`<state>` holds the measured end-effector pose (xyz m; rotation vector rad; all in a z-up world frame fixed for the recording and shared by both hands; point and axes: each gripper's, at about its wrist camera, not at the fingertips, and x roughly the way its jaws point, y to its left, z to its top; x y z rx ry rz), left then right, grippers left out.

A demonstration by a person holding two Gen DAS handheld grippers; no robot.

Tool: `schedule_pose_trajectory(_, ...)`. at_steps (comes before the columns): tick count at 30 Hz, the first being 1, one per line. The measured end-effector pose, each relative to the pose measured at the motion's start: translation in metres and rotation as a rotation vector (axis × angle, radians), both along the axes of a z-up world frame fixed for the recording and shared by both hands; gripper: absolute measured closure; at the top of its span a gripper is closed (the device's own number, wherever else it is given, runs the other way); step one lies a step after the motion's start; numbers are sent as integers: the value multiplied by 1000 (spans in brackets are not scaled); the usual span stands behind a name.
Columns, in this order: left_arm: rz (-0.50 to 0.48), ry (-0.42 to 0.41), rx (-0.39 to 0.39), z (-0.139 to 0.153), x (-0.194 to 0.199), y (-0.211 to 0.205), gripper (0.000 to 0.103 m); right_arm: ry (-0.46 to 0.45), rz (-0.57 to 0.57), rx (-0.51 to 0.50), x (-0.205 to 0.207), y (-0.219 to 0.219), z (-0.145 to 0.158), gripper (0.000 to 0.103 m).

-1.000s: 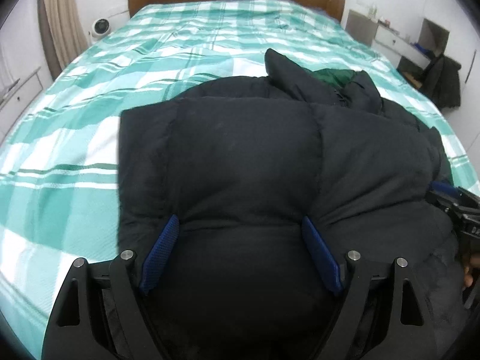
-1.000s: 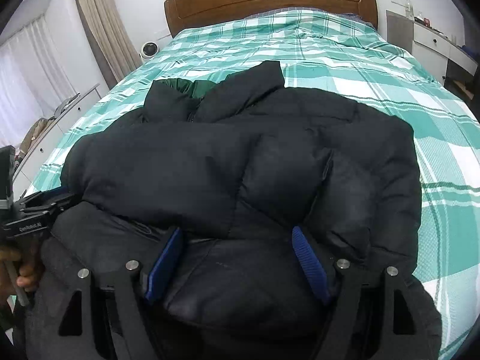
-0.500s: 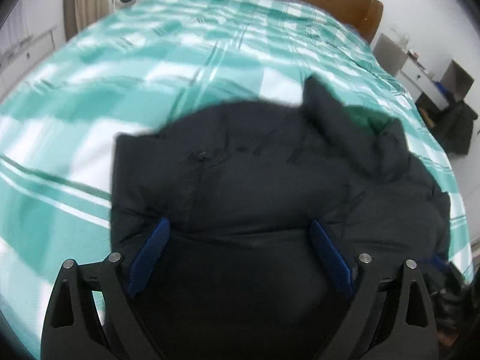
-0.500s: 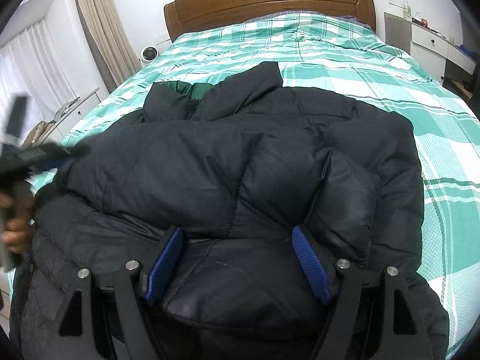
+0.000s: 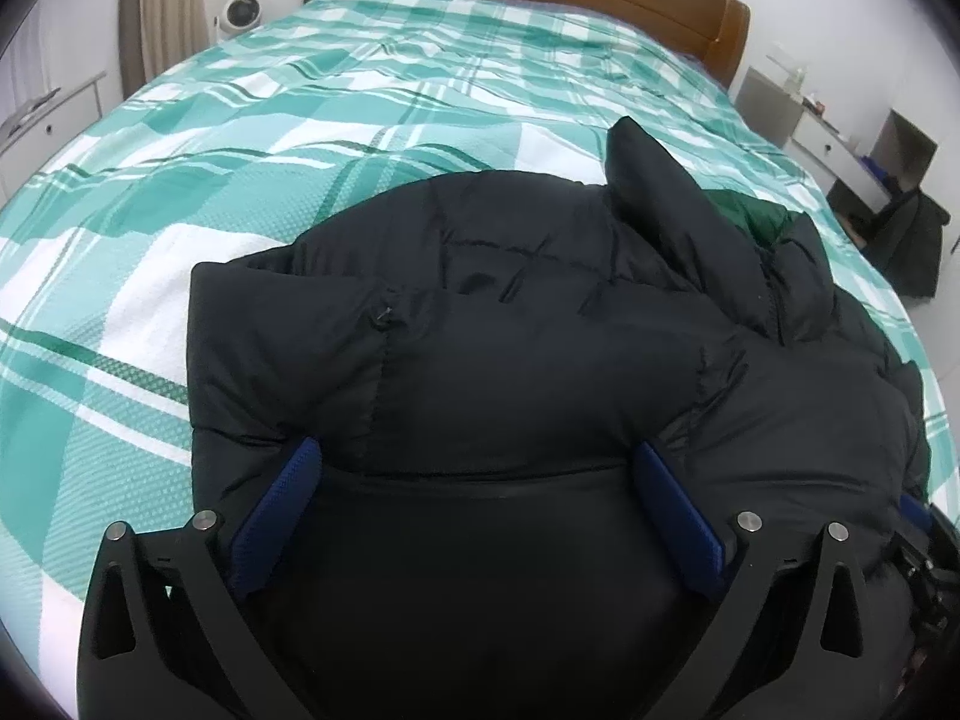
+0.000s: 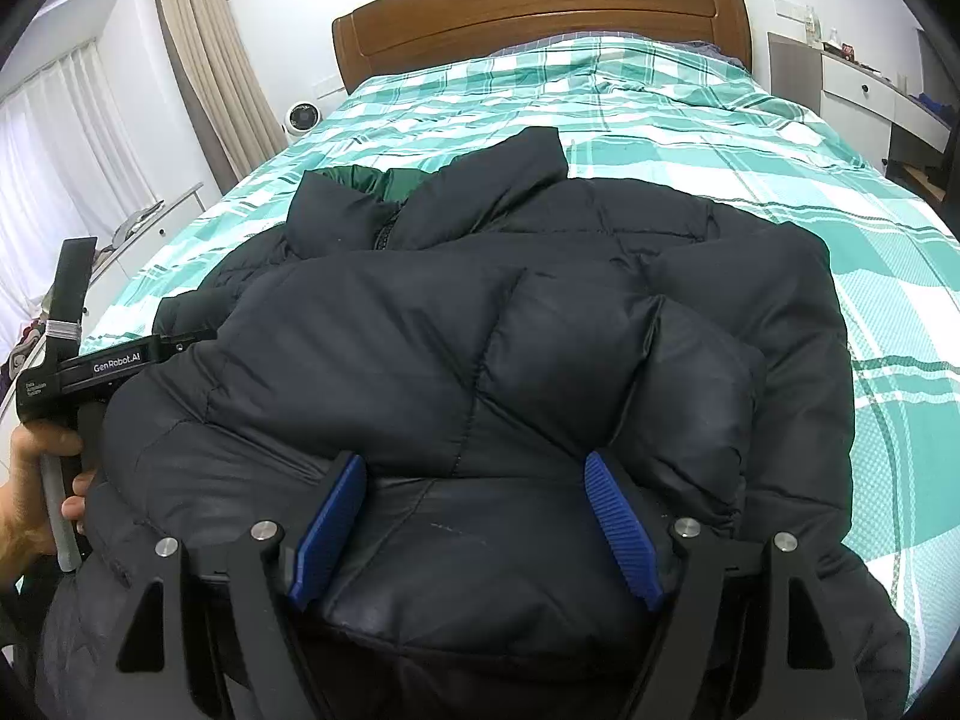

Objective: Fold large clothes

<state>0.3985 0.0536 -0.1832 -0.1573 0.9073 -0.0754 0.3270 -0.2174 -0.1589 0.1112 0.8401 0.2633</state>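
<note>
A black puffer jacket [image 5: 510,360] with a green lining [image 5: 750,213] lies on the bed, its sleeves folded across its front. It also fills the right wrist view [image 6: 480,348]. My left gripper [image 5: 474,456] is open, its blue pads [image 5: 282,498] wide apart with the jacket's padded fabric bulging between them. My right gripper [image 6: 474,474] is open too, its pads [image 6: 618,522] on either side of a puffy fold near the hem. The left gripper body [image 6: 90,360] shows at the left of the right wrist view, held by a hand.
The bed [image 5: 240,180] has a green and white checked cover and a wooden headboard [image 6: 540,6]. A small white fan [image 6: 302,117] and curtains stand to the left. White drawers and a dark garment [image 5: 912,240] stand to the right.
The left gripper has lifted and swung left, so its view now shows more of the jacket's left edge and the bed. The right gripper has barely moved.
</note>
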Motion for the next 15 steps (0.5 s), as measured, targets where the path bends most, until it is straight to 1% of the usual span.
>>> schedule_pose_trajectory(5, 1, -6, 2, -2, 1, -1, 1, -4, -1, 2, 0, 0, 0, 26)
schedule_pose_trajectory(12, 5, -14, 23, 1, 1, -4, 1, 0, -1, 4, 1, 0, 0, 25)
schedule_pose_trajectory(14, 1, -2, 24, 4, 1, -4, 1, 2, -1, 4, 2, 1, 0, 25)
schedule_pose_trajectory(15, -8, 20, 21, 8, 2, -3, 1, 3, -1, 3, 2, 0, 0, 25)
